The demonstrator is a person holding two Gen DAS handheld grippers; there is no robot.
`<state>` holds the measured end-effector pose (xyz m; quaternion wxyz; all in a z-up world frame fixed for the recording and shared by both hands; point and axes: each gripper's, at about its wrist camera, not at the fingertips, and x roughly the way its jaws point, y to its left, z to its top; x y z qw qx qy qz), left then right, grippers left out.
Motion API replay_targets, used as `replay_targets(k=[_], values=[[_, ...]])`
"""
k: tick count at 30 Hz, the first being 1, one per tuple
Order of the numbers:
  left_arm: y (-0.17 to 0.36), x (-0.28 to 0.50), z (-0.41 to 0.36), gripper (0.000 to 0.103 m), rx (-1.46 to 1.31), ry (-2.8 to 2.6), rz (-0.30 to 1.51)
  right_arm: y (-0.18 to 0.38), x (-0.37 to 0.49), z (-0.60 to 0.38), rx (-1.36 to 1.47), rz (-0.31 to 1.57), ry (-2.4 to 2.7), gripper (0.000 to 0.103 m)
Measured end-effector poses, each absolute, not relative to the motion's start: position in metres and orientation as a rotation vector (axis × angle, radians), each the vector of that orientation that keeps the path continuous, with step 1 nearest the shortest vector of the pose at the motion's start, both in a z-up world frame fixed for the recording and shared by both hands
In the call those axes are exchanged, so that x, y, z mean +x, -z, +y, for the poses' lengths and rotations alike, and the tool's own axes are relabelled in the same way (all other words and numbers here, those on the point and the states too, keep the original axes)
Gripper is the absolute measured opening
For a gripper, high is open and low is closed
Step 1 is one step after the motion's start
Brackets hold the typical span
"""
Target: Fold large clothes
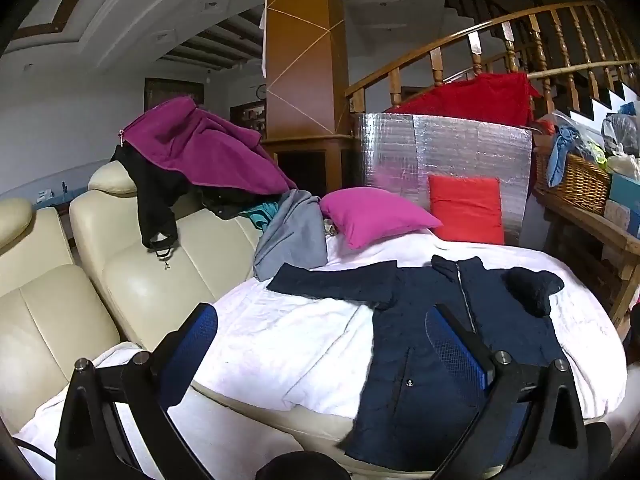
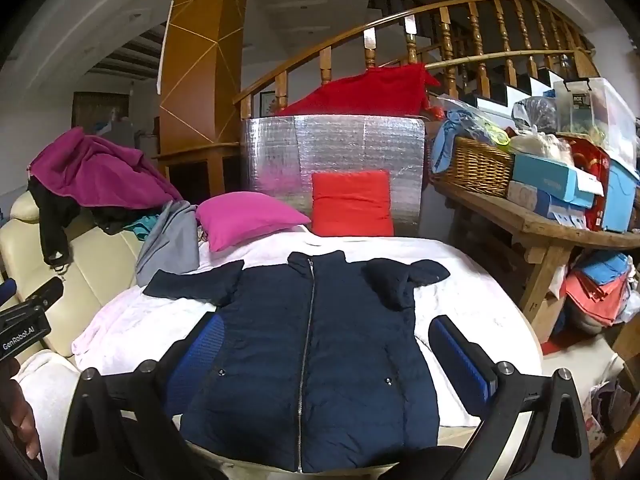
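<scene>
I am hovering both grippers, left gripper point(image 1: 320, 344) and right gripper point(image 2: 324, 344), jaws spread wide and empty, over the navy zippered padded jacket point(image 2: 312, 344) at centre frame; I should be taking the crumpled sleeve point(image 2: 404, 280), upper right, first.

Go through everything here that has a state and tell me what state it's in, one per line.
Jacket: flat, face up, zipped, unfolded.
Its left sleeve: stretched out straight.
Its right sleeve: bent back on itself.
Left gripper: open, empty.
Right gripper: open, empty.
Purple garment: heaped on the sofa back.
</scene>
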<state>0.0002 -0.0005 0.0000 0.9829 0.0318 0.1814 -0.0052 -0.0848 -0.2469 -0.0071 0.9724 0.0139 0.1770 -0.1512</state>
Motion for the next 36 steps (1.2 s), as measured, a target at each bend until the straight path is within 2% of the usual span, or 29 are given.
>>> replay_targets(k=[12,36], values=[[0.003,0.001,0.015,0.103,0.005,0.004,0.346,0.006,-0.078,-0.243,0.031,0.363,0.295,0.103],[0.003,0.019,-0.002,0.103,0.025,-0.011,0.361,0.011,-0.069,-0.263,0.065,0.367,0.297,0.103]])
